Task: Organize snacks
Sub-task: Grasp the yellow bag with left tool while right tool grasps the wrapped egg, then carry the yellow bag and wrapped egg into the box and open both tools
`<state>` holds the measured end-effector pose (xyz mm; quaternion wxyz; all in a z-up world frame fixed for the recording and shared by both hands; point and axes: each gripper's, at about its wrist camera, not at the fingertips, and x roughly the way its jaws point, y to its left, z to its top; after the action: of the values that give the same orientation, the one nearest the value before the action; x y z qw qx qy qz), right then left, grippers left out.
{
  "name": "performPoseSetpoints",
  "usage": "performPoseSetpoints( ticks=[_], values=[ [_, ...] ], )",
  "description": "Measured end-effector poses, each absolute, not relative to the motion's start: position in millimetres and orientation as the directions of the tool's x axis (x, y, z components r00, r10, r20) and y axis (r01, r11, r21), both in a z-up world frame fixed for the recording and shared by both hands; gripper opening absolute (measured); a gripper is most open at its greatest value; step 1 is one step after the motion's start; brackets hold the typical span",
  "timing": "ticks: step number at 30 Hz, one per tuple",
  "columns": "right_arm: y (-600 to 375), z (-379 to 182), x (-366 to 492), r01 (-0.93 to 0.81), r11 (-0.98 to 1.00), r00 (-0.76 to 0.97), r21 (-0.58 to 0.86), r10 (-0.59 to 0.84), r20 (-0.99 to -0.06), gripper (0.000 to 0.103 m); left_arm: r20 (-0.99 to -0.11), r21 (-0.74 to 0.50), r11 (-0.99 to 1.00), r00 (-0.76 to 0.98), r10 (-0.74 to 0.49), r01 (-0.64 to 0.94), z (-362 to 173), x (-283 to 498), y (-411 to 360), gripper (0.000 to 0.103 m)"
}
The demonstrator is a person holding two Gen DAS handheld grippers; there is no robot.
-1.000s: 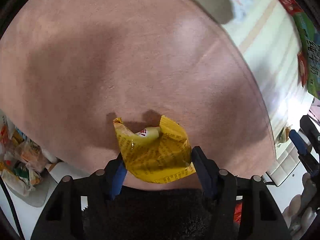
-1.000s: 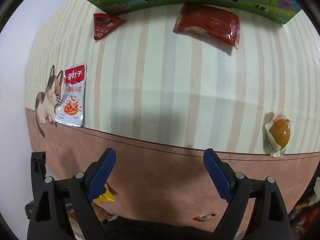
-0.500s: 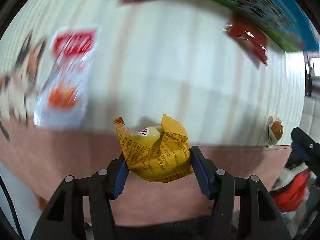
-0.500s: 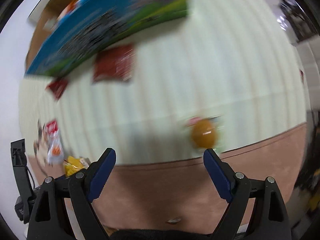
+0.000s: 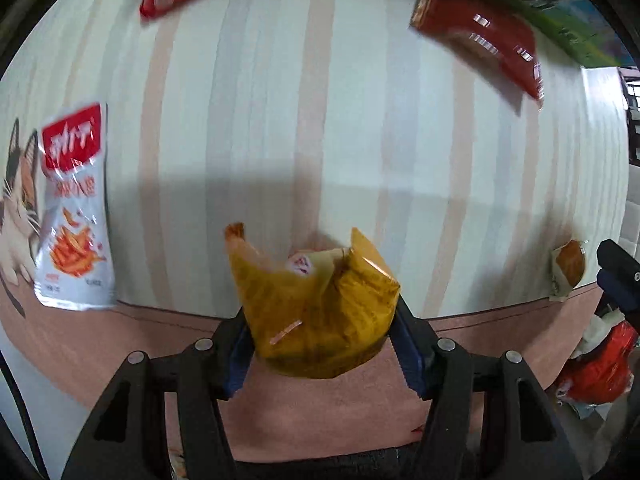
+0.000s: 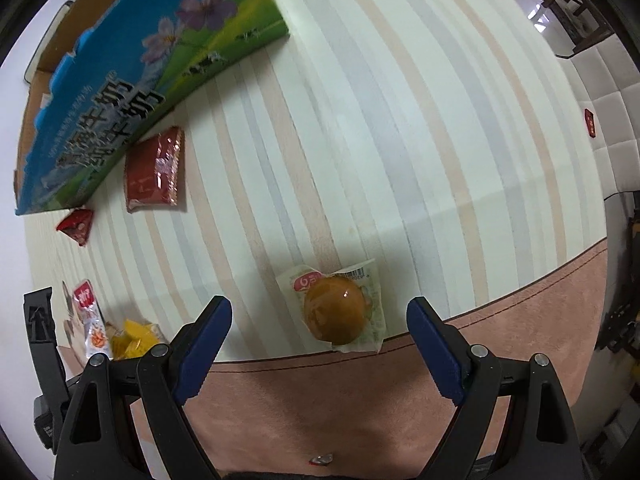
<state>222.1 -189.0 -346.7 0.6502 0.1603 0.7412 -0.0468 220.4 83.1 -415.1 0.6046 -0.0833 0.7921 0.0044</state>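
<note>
While the left gripper [image 5: 324,336], jaws opening, has the crumpled yellow snack packet [image 5: 320,308] between its pads over the striped mat [image 5: 360,128], the right gripper [image 6: 320,344] hangs wide, empty, over the wrapped egg [image 6: 334,312] at the mat's edge.

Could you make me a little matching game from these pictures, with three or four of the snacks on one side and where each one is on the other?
Things:
1. crumpled yellow foil snack packet
2. brown egg in a clear plastic wrapper
3. white and red fish-snack pouch
4. flat dark red rectangular packet

Places:
A. beside the blue and green milk carton box
B. between the left gripper jaws, which are opening
C. next to the printed cat picture
D. on the striped cloth in front of the open right gripper

Pairs: 1-B, 2-D, 3-C, 4-A
</note>
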Motion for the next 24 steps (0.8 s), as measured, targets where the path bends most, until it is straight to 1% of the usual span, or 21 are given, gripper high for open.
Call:
performPoseSetpoints(
  ticks=[2, 4, 7, 8, 9, 10, 11, 12, 13, 14, 16, 17, 19, 20, 24],
  values=[
    [-188.4, -351.8, 221.1, 0.295, 0.946, -0.112, 0.132, 0.171, -0.979, 0.091, -0.962, -0.082, 0.988, -0.247, -0.112, -0.128, -416.9, 217.7, 79.8, 0.061],
    [-188.2, -356.3, 221.3, 0.292, 0.948, -0.120, 0.124, 0.165, -0.979, 0.091, -0.965, -0.075, 0.989, -0.239, -0.105, -0.130, -419.4, 214.3, 71.8, 0.059],
    [-188.1, -362.0, 221.2, 0.292, 0.949, -0.130, 0.118, 0.162, -0.978, 0.088, -0.966, -0.078, 0.988, -0.235, -0.109, -0.137, -420.9, 211.7, 67.2, 0.058],
    [-188.0, -364.0, 220.7, 0.293, 0.949, -0.134, 0.118, 0.163, -0.977, 0.085, -0.966, -0.078, 0.987, -0.234, -0.109, -0.138, -419.0, 209.5, 67.4, 0.057],
    [-187.3, -366.1, 219.9, 0.292, 0.949, -0.142, 0.116, 0.163, -0.976, 0.079, -0.966, -0.079, 0.987, -0.233, -0.110, -0.139, -417.8, 206.8, 67.2, 0.057],
    [-186.9, -368.4, 219.1, 0.290, 0.950, -0.148, 0.115, 0.163, -0.975, 0.076, -0.966, -0.080, 0.987, -0.233, -0.112, -0.141, -417.9, 204.9, 66.2, 0.056],
    [-184.5, -373.1, 219.8, 0.287, 0.951, -0.161, 0.112, 0.163, -0.973, 0.069, -0.966, -0.080, 0.987, -0.233, -0.112, -0.142, -413.4, 201.7, 62.2, 0.056],
    [-183.9, -376.4, 218.7, 0.286, 0.952, -0.170, 0.111, 0.164, -0.972, 0.064, -0.966, -0.081, 0.986, -0.232, -0.113, -0.143, -412.2, 198.7, 62.1, 0.055],
    [-182.9, -380.5, 217.0, 0.286, 0.952, -0.181, 0.106, 0.162, -0.970, 0.062, -0.966, -0.082, 0.986, -0.230, -0.114, -0.143, -411.7, 196.4, 60.4, 0.055],
    [-183.5, -383.1, 216.0, 0.286, 0.952, -0.182, 0.105, 0.162, -0.970, 0.061, -0.966, -0.083, 0.986, -0.230, -0.115, -0.142, -405.3, 198.0, 62.6, 0.055],
    [-183.2, -382.8, 214.2, 0.284, 0.953, -0.159, 0.107, 0.157, -0.975, 0.057, -0.968, -0.082, 0.987, -0.226, -0.113, -0.139, -400.5, 195.5, 57.9, 0.055],
    [-182.4, -381.1, 213.5, 0.275, 0.956, -0.146, 0.103, 0.147, -0.978, 0.050, -0.968, -0.084, 0.987, -0.223, -0.113, -0.138, -398.6, 195.4, 56.4, 0.055],
    [-180.9, -377.1, 213.2, 0.257, 0.961, -0.129, 0.102, 0.139, -0.982, 0.047, -0.970, -0.090, 0.987, -0.213, -0.118, -0.135, -392.6, 194.2, 52.5, 0.055],
    [-181.1, -377.1, 212.8, 0.256, 0.961, -0.129, 0.108, 0.144, -0.981, 0.040, -0.971, -0.095, 0.987, -0.205, -0.121, -0.132, -388.4, 193.7, 50.2, 0.055],
    [-181.2, -376.6, 211.4, 0.261, 0.957, -0.120, 0.127, 0.162, -0.979, 0.040, -0.979, -0.106, 0.988, -0.161, -0.123, -0.111, -366.9, 197.0, 42.4, 0.055]
  ],
)
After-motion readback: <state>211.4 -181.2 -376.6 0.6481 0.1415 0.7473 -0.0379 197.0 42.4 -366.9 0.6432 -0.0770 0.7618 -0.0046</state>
